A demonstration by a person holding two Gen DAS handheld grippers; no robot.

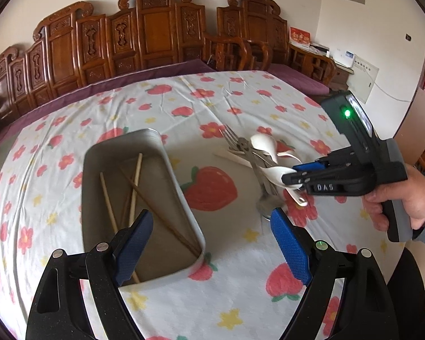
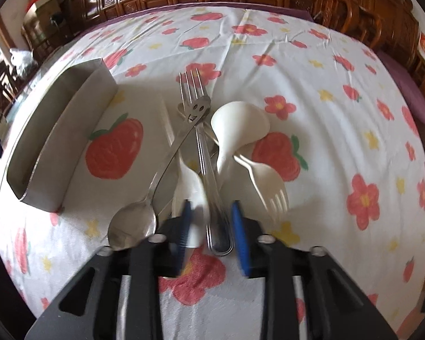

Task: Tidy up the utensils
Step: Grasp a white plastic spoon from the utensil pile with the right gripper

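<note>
Reaching into the pile of cutlery with the right tool [image 2: 211,233], sorting under way.

Its jaws stand a little apart around the handles of a steel fork [image 2: 205,155] and a white spoon [image 2: 191,184]; whether the pads press on either I cannot tell, the picture being blurred. A steel spoon [image 2: 133,226] lies just left of that tool, a white plastic fork [image 2: 269,184] to its right. The left tool [image 1: 212,243] hangs wide apart and empty, with the metal tray [image 1: 181,187] holding chopsticks [image 1: 134,187] under its left finger. Next, I judge, comes a firm close on one handle, then a lift toward the tray across the bench [image 1: 229,297].
</note>
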